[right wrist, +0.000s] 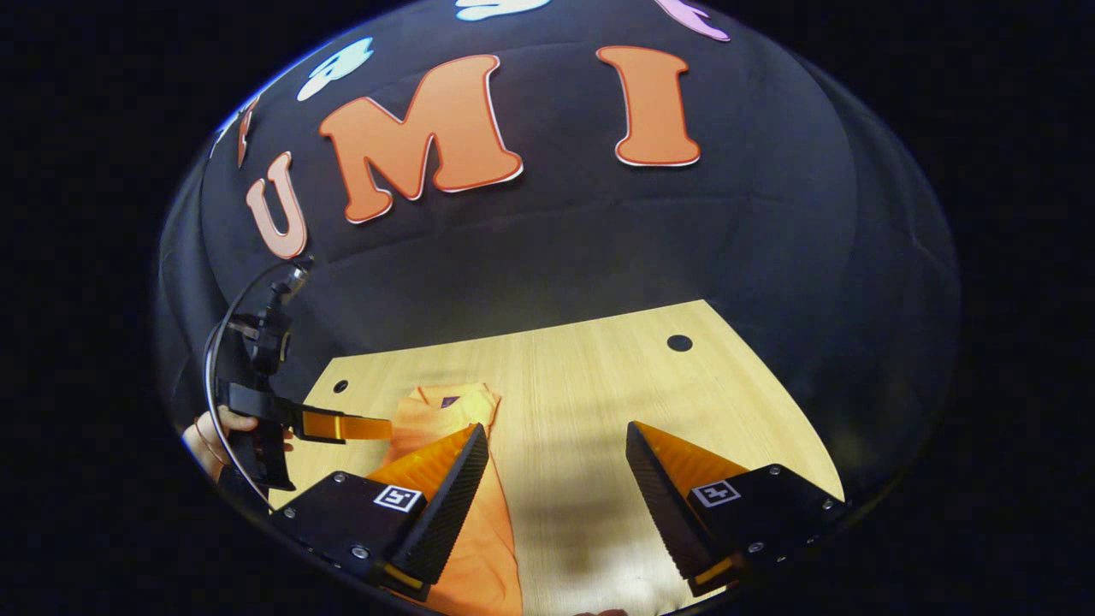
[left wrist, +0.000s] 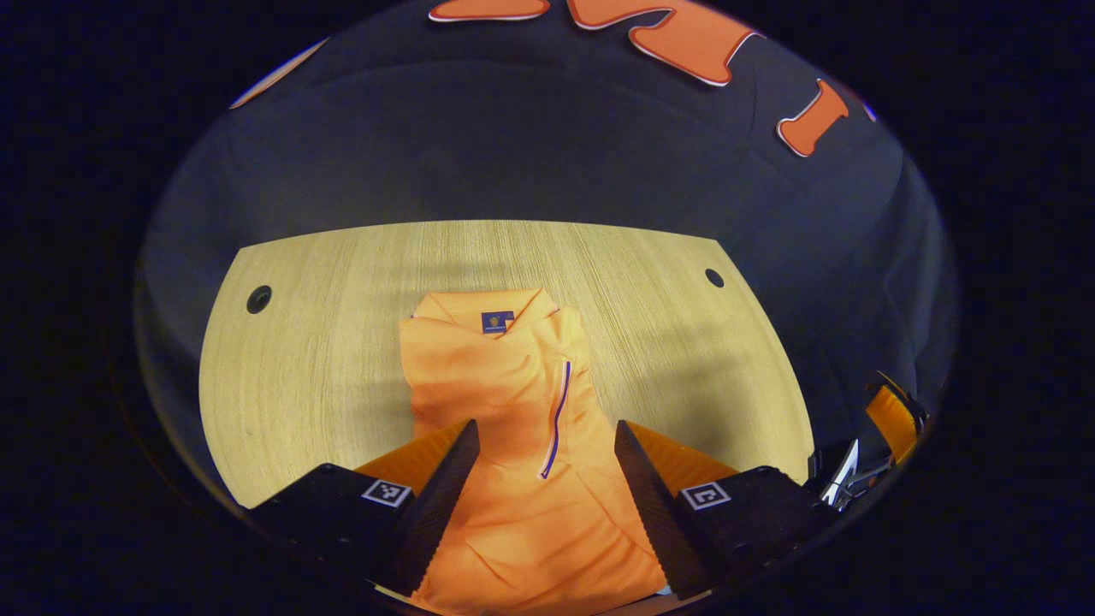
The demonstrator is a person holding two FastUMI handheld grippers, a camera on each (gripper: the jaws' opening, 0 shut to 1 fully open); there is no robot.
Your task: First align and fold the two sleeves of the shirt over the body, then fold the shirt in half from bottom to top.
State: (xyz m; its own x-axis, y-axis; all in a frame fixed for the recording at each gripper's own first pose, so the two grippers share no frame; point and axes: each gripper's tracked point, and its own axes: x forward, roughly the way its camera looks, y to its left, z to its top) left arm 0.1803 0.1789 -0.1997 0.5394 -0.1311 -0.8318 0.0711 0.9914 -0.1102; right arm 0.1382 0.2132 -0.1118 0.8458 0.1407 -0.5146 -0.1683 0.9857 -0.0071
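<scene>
shirt (left wrist: pixel 505 402) hem cut off below; collar label (left wrist: pixel 497 322) too small.

left claw (left wrist: pixel 545 479): my black housings, square black-and-white marker on each, ridged wedge fingers | right claw (right wrist: pixel 556 479): my same black blocks, markers, small screws | my far left claw carries a looping black cable

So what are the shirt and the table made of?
The shirt looks like a soft, matte knit fabric: it creases and drapes in loose folds. The table looks like pale wood or a wood-look laminate: fine straight grain lines and a smooth, low-sheen top. Which of the two, I cannot tell.
</scene>
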